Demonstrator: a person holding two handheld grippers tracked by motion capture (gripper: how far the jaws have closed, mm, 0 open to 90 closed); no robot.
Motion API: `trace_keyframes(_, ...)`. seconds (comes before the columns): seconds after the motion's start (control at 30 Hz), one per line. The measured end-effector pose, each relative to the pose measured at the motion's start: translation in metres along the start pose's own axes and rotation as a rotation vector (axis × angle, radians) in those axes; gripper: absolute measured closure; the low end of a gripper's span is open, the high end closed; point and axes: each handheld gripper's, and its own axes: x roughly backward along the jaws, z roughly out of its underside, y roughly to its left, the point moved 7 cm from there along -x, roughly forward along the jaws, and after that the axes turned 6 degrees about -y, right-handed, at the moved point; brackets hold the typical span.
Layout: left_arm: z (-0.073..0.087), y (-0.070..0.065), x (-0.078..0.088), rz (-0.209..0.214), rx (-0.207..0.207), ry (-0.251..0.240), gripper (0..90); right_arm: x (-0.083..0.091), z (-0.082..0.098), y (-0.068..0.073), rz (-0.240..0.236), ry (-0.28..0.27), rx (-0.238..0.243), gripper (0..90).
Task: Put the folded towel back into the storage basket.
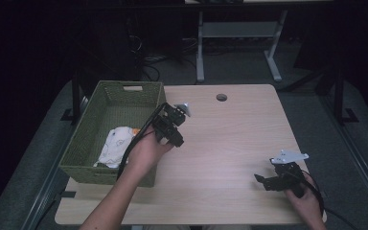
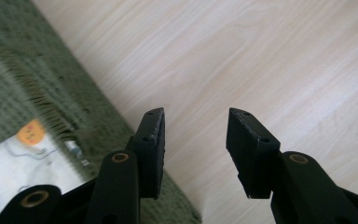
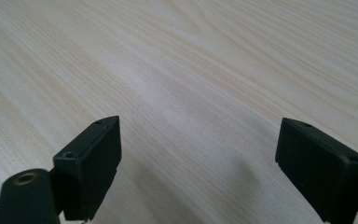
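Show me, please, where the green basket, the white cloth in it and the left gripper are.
green basket (image 1: 149,87): high view, on the far rim near its right corner.
white cloth (image 1: 115,143): high view, on the middle of the fabric.
left gripper (image 2: 195,140): left gripper view, midway between its two open fingertips.

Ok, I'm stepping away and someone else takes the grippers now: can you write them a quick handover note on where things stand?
Left gripper: open, holding nothing, by the right rim of the green basket, over bare table.
Right gripper: open wide, holding nothing, low over the table near its front right corner.
White cloth with an orange patch lies inside the basket, towards its front.
Done: the cloth is in the basket.
Left: nothing else lies on the table to put away; both hands are free.
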Motion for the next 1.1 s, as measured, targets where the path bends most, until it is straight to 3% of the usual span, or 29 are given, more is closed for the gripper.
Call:
trace_keyframes(0.23,-0.004,-0.016,-0.009,0.012,-0.036,0.011,56.6,0.000,0.000,0.000,0.001,0.000,-0.001,13.9)
trace_keyframes(0.4,-0.005,-0.029,-0.015,0.054,-0.062,0.018,53.5,0.001,0.000,0.000,0.003,-0.004,-0.003,13.9)
trace_keyframes(1.1,-0.002,-0.059,-0.040,0.085,-0.091,0.019,43.5,0.001,0.001,-0.001,0.005,-0.003,-0.001,13.9)
